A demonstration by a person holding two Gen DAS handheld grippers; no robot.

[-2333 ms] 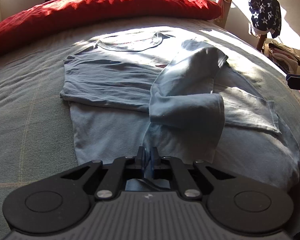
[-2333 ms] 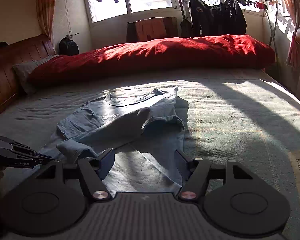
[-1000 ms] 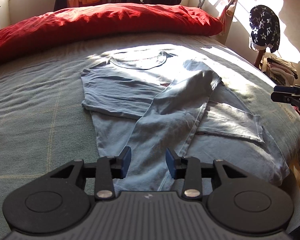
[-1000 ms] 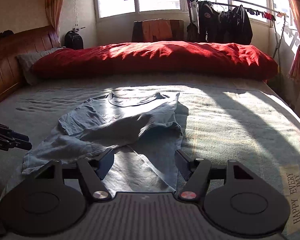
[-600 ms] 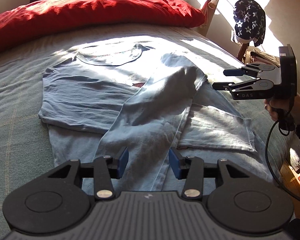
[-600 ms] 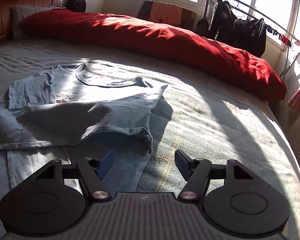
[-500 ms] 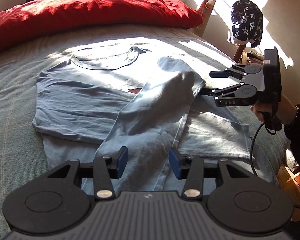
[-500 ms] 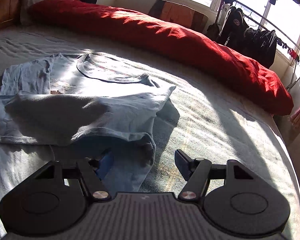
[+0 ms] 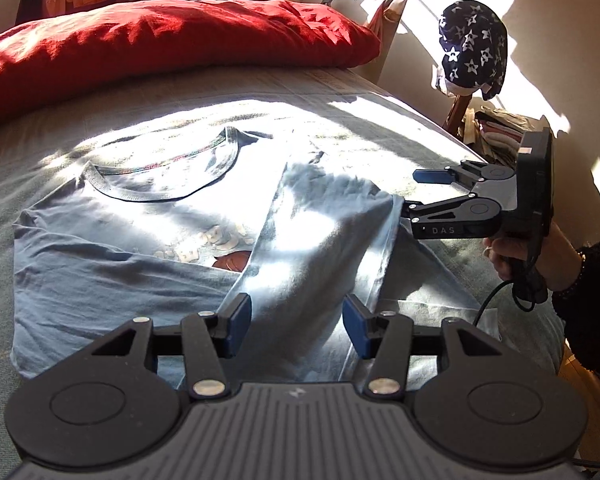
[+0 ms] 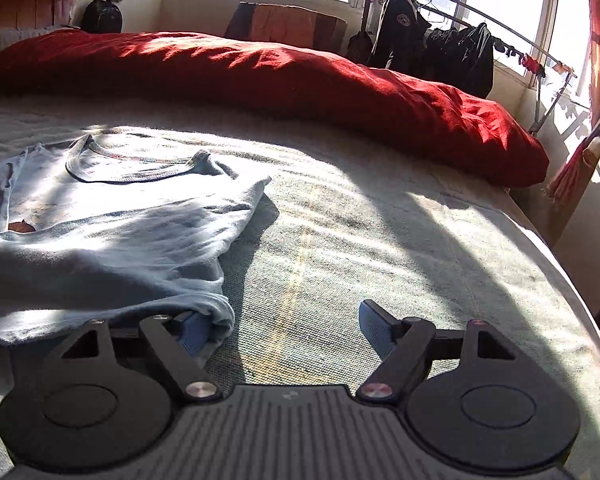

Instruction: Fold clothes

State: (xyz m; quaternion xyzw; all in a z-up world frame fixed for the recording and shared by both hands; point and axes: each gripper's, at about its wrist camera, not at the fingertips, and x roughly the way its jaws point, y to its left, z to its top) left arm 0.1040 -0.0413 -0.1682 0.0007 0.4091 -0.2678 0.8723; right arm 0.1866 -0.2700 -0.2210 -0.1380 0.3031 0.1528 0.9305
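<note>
A light blue T-shirt [image 9: 148,236] lies face up on the grey bed cover [image 9: 364,120], collar toward the red duvet. Its right side is folded in as a long strip [image 9: 312,240] over the body. My left gripper [image 9: 296,322] is open, just above the near end of that strip. My right gripper [image 9: 414,190] shows in the left wrist view, open at the strip's outer edge. In the right wrist view the right gripper [image 10: 284,326] is open, its left finger [image 10: 194,330] tucked against the shirt's folded edge [image 10: 204,300], the right finger over bare cover.
A red duvet [image 10: 280,80] runs along the head of the bed. A star-patterned garment [image 9: 474,48] hangs on a chair beside the bed's right edge, above a clothes pile [image 9: 500,132]. A clothes rack with dark jackets [image 10: 432,44] stands by the window.
My left gripper let go of the sleeve fold, which now lies as a flat strip. My right gripper came in low to the shirt's right folded edge. Both stay open.
</note>
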